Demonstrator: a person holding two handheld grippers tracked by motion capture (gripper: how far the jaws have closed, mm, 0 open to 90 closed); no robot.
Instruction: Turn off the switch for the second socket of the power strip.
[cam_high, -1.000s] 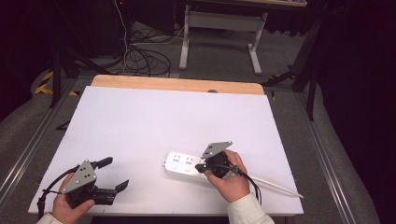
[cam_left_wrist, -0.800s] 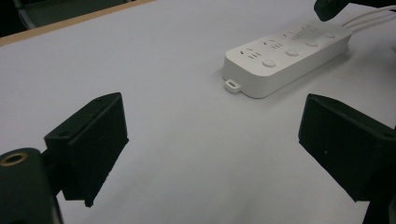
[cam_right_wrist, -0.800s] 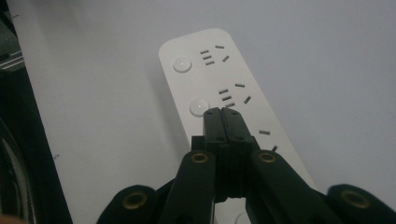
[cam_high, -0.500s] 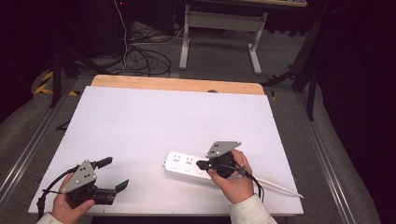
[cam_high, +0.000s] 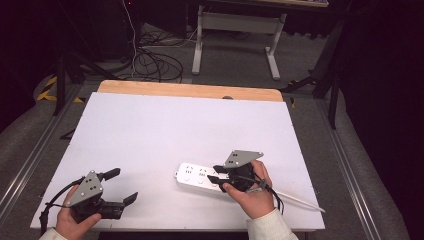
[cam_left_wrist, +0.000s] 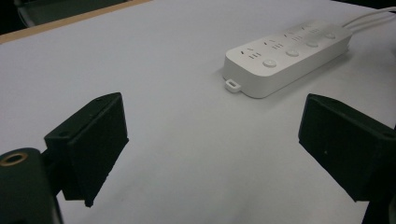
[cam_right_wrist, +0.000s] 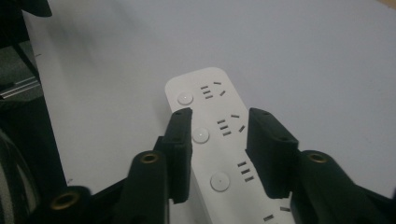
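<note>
Both grippers (cam_high: 121, 186) (cam_high: 216, 173) have black fingers (cam_right_wrist: 180, 140), grey three-cornered plates, brass-ringed screw holes, black cables; white sleeves.

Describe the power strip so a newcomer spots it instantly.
Look at the white table, near its front edge toward the right. The power strip is a flat white bar with round buttons beside its sockets, lying under the right gripper.

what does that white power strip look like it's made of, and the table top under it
Power strip: probably moulded plastic, matte white, judging by its rounded edges, round buttons and cut socket slots. Table top: a smooth matte white sheet, possibly laminate; a bare wood-coloured strip at the far edge suggests a wooden board.
</note>
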